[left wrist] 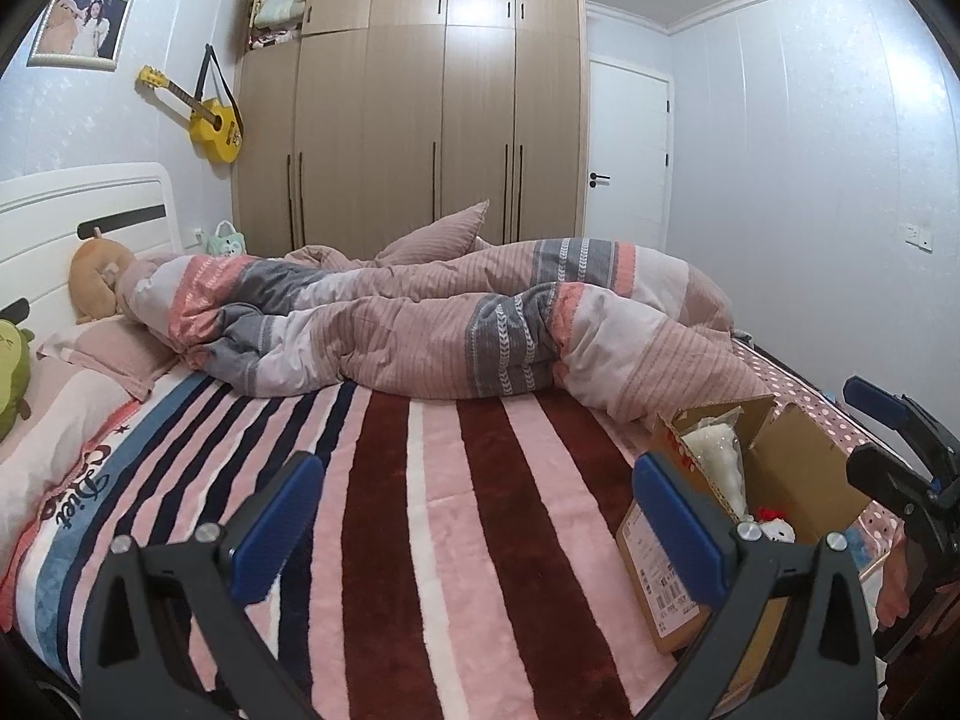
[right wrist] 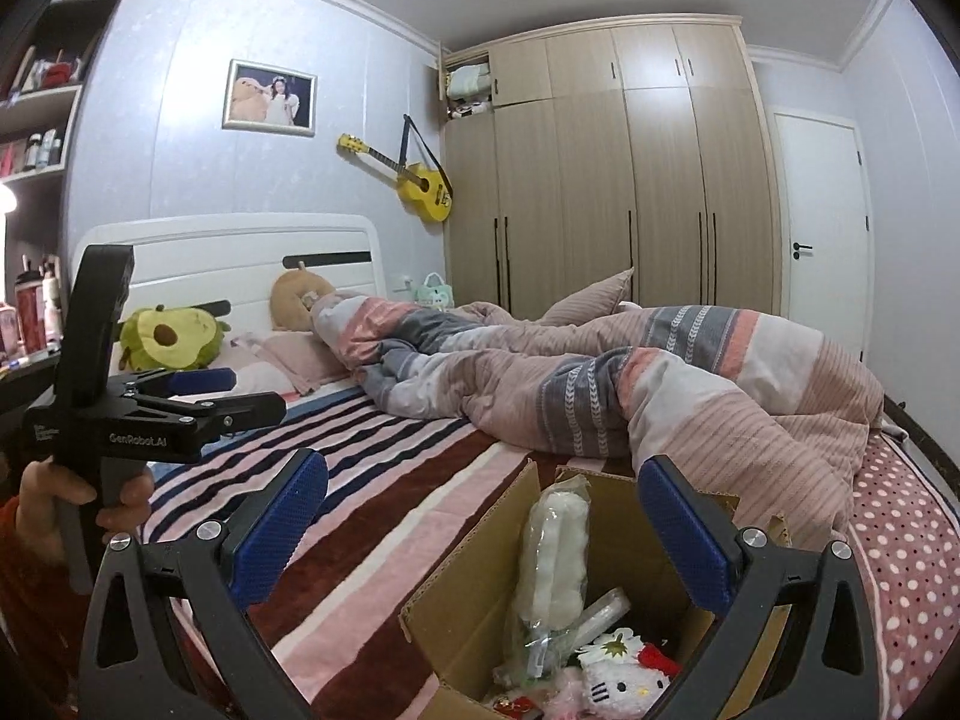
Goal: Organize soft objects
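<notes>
1. The cardboard box (right wrist: 600, 546) stands open on the striped blanket (right wrist: 372, 480), and it serves as the landmark here.
2. Inside it lie a white plush cat (right wrist: 618, 687) and a bagged white fluffy toy (right wrist: 558, 558), which leans upright on the box's near-left wall.
3. Both look light and squashy; the plastic bag may slip, so pinching the toy's thick middle seems best.
4. The right gripper (right wrist: 483, 531) hovers over the box, jaws spread wide, empty.
5. The left gripper (left wrist: 480, 516), left of the box, is spread and empty too.
6. Beyond the box lies a rumpled duvet (right wrist: 600, 372).

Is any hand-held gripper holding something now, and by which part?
Nothing is held. The left hand-held gripper and the right hand-held gripper are both open and empty.
</notes>
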Demonstrator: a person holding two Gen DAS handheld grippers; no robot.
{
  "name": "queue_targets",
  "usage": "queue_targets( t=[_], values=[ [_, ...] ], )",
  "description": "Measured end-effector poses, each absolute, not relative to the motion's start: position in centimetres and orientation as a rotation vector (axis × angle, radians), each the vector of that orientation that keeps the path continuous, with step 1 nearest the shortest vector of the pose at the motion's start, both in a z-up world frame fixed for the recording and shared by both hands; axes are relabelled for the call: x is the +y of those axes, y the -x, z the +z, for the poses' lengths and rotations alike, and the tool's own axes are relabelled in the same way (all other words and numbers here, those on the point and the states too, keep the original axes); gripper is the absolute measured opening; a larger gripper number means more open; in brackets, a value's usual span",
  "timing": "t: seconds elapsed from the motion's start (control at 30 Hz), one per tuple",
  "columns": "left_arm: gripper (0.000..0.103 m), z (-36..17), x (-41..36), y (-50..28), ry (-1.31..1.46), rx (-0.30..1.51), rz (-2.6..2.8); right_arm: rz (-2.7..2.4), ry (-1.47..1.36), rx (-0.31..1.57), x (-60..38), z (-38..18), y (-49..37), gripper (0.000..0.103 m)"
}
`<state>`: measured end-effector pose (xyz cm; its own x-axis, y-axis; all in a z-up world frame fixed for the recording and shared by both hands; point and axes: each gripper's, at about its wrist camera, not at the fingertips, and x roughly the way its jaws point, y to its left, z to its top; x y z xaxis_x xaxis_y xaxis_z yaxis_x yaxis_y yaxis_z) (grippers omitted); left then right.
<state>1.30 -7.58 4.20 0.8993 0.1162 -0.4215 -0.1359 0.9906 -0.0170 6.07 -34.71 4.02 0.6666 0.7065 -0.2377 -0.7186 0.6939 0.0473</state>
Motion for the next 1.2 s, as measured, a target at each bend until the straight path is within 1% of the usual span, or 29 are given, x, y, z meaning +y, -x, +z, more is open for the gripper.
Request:
queue_targets(
  t=[1.2],
  values=[
    [0.102,4.7,-8.6,-1.2,0.044,0.413,0.132,0.808,0.059,0.255,-35.1,3.8,-5.9,0.103]
  ],
)
